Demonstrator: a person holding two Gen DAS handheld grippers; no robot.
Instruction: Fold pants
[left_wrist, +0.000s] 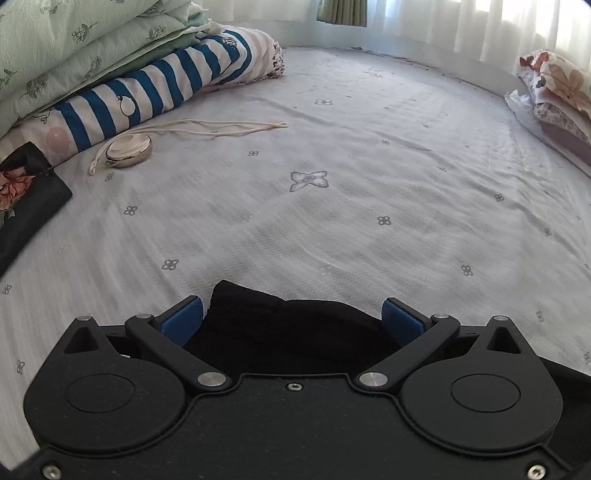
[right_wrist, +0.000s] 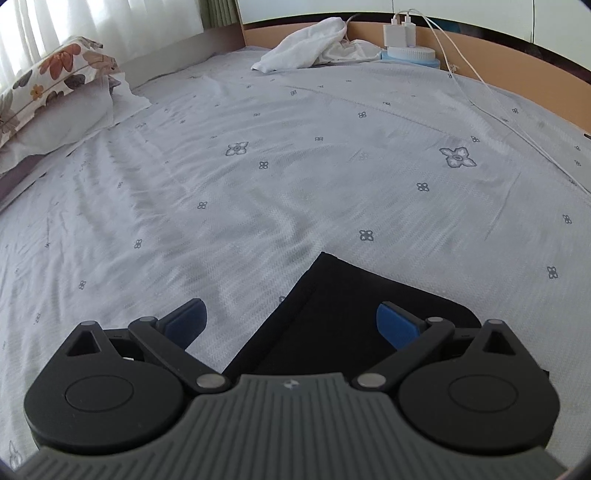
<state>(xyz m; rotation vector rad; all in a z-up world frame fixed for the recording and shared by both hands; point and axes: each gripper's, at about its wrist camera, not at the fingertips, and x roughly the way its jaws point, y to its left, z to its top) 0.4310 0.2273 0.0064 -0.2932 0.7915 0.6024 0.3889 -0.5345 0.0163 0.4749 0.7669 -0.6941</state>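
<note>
The black pants (left_wrist: 291, 325) lie on the grey patterned bed sheet (left_wrist: 332, 184). In the left wrist view a bunched black edge fills the gap between the blue pads of my left gripper (left_wrist: 291, 317), whose jaws stand wide open around it. In the right wrist view a flat folded corner of the pants (right_wrist: 332, 314) points away from me, lying under my right gripper (right_wrist: 291, 319). That gripper is open too, its right pad over the fabric and its left pad over bare sheet (right_wrist: 258, 184).
A stack of folded quilts (left_wrist: 110, 66) and a round compact with a cord (left_wrist: 129, 147) lie at the left. A floral pillow (right_wrist: 55, 85) sits by the curtain. A white cloth (right_wrist: 306, 48), chargers and a cable (right_wrist: 498, 114) are near the headboard.
</note>
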